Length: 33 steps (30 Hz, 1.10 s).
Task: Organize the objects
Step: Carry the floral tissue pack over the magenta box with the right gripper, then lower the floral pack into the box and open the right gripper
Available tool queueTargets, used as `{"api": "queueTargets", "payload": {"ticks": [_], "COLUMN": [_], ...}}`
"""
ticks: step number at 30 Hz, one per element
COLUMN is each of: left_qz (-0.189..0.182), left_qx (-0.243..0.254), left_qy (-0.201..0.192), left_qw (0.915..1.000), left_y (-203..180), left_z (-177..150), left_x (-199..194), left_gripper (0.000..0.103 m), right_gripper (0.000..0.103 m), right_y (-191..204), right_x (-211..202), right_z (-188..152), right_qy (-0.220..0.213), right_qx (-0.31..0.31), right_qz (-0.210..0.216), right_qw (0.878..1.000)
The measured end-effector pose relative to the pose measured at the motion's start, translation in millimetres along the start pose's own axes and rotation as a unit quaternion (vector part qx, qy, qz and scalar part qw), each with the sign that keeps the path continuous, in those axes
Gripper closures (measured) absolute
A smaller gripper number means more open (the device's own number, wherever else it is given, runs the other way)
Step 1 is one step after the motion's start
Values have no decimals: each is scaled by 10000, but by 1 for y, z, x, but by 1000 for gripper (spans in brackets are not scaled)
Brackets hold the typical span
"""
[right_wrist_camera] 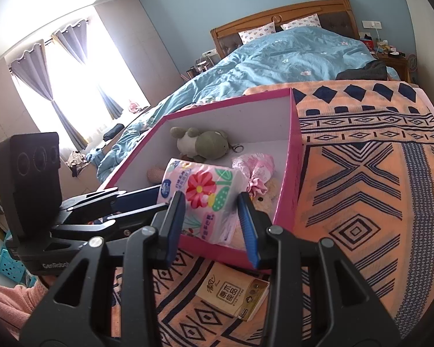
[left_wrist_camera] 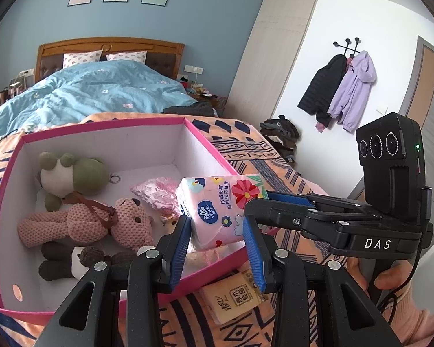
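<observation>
A pink tissue pack (left_wrist_camera: 217, 211) printed with red flowers is seen above a box (left_wrist_camera: 112, 127) that is magenta outside and white inside. Blue pads are carried on black fingers (left_wrist_camera: 182, 248). The blanket (right_wrist_camera: 361, 173) is patterned in orange with navy diamonds; the quilt (left_wrist_camera: 86, 92) is blue with small flowers

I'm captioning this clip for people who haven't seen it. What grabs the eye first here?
A pink flowered tissue pack hangs over the near rim of a bright pink box, pinched from both sides by the left gripper and the right gripper. Inside the box lie plush toys, a green frog above a pink knitted bear. Everything sits on an orange patterned blanket at the foot of a bed.
</observation>
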State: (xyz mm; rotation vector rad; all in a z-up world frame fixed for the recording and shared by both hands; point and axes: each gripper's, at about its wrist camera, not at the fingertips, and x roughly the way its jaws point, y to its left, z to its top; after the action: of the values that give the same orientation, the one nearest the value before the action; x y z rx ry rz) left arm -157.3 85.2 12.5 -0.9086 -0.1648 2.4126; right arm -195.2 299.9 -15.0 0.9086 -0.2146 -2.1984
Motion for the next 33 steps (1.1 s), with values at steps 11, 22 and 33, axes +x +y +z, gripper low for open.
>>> {"api": "queueTargets", "payload": {"ticks": [11,22,33], "left_qz": [-46,-56,57], "left_qx": [-143,-211,-271], "left_qy": [121,218,378], "left_qw": [9998,9995,9989], "left_y": [7,10,13], "left_z": [-3,-4,-6], "left_x": [8,13,25], "left_gripper": [66,66,66], "right_gripper": [62,63,61], "right_y": [-4,-2,5], "right_x": [9,14,19], "right_z": [-2,-4,-6], "right_qy": [129,211,173], "right_qx": [27,-41,-193], "right_qz": [-128,-295,-631], "right_qw": [9998,9993,9977]}}
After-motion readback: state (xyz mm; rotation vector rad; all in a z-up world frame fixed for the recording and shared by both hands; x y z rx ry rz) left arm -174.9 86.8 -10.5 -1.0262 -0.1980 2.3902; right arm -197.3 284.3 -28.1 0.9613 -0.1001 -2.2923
